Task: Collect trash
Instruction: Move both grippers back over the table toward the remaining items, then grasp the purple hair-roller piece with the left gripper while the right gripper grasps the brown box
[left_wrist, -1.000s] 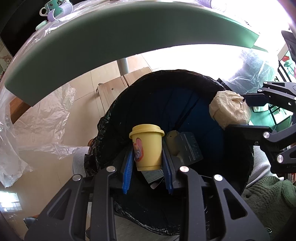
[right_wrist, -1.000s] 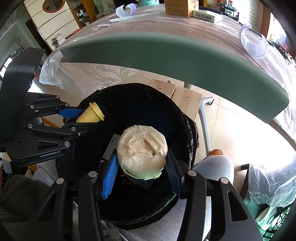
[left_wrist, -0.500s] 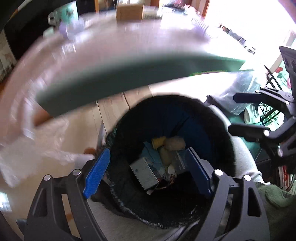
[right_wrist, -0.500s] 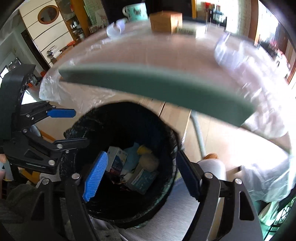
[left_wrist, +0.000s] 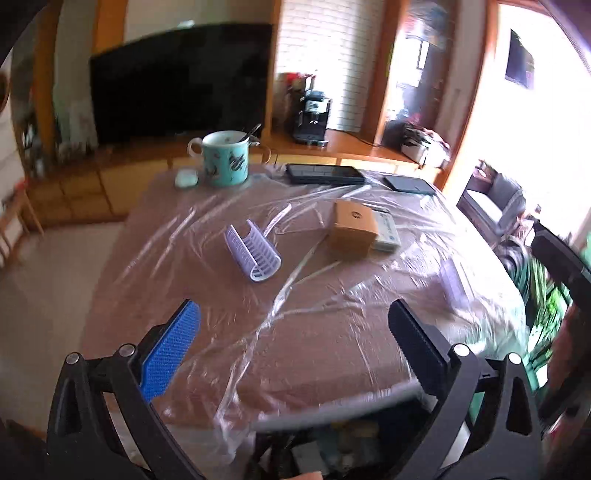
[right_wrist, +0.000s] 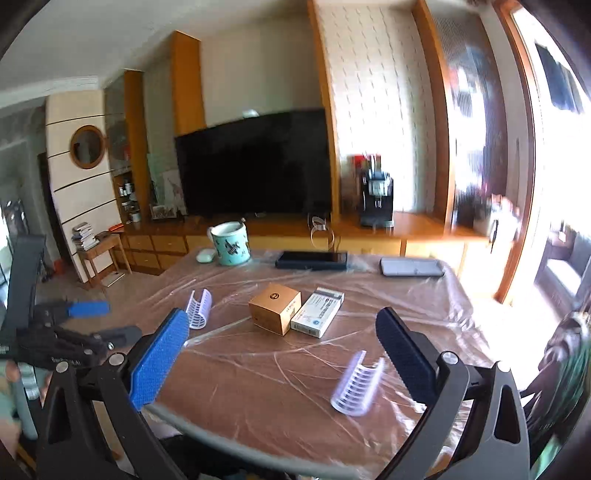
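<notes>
On table (right_wrist: 258, 424), ribbed half-tube (right_wrist: 356, 384) sideways, upturned.

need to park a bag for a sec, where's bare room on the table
Freest: the near strip of the table, between the brown box and the near edge, left of the near ribbed clip. Also bare: between the far ribbed clip and the mug. Crowded: the far edge and the middle, where the white box touches the brown one.

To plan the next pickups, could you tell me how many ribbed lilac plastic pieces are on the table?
2: one left of the brown box, one near the front edge.
</notes>
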